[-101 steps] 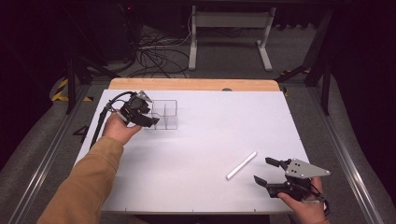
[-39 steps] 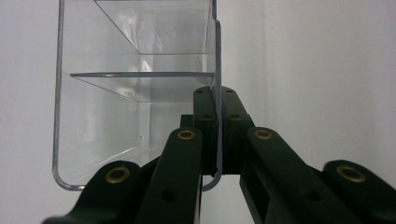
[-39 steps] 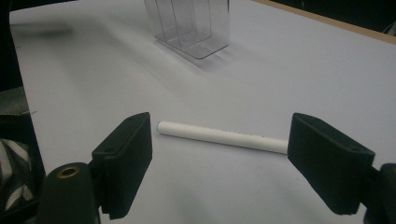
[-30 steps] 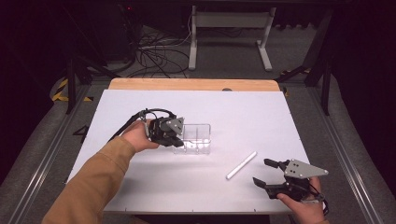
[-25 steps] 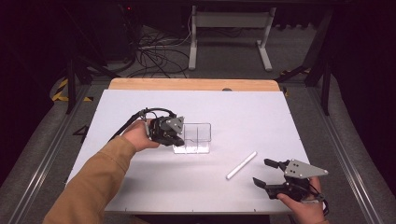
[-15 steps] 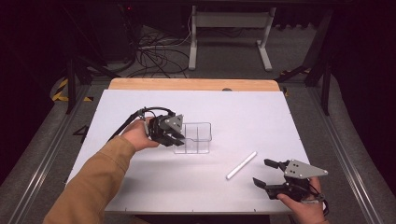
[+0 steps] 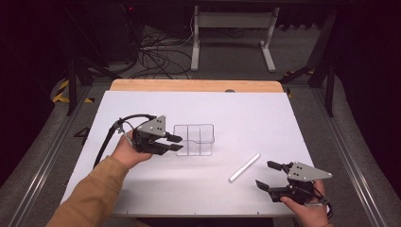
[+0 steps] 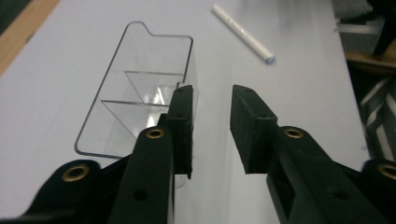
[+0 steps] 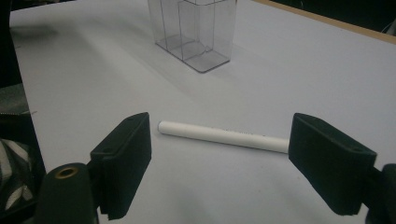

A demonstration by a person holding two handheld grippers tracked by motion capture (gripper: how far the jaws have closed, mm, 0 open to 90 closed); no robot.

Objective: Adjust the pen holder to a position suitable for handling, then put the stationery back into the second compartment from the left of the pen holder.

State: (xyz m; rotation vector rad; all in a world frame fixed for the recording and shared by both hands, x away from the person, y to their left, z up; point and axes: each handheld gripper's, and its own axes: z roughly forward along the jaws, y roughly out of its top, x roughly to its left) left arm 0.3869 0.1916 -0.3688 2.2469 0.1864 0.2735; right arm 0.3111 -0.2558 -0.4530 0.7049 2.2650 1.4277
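Lying on white tabletop point(image 7: 198, 109): clear, light, rigid three-compartment plastic organiser point(image 7: 194, 139), wall-grippable, left gripper point(image 7: 174, 143) just opening beside it; right gripper point(image 7: 268, 175) spreading, empty

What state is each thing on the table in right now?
clear divided organizer: upright on the white tabletop, compartments empty, ungripped.
white pen: lying flat, capped, untouched.
left gripper: jaws just opened, nothing pinched, beside the organizer's wall.
right gripper: jaws open, empty, short of the pen.
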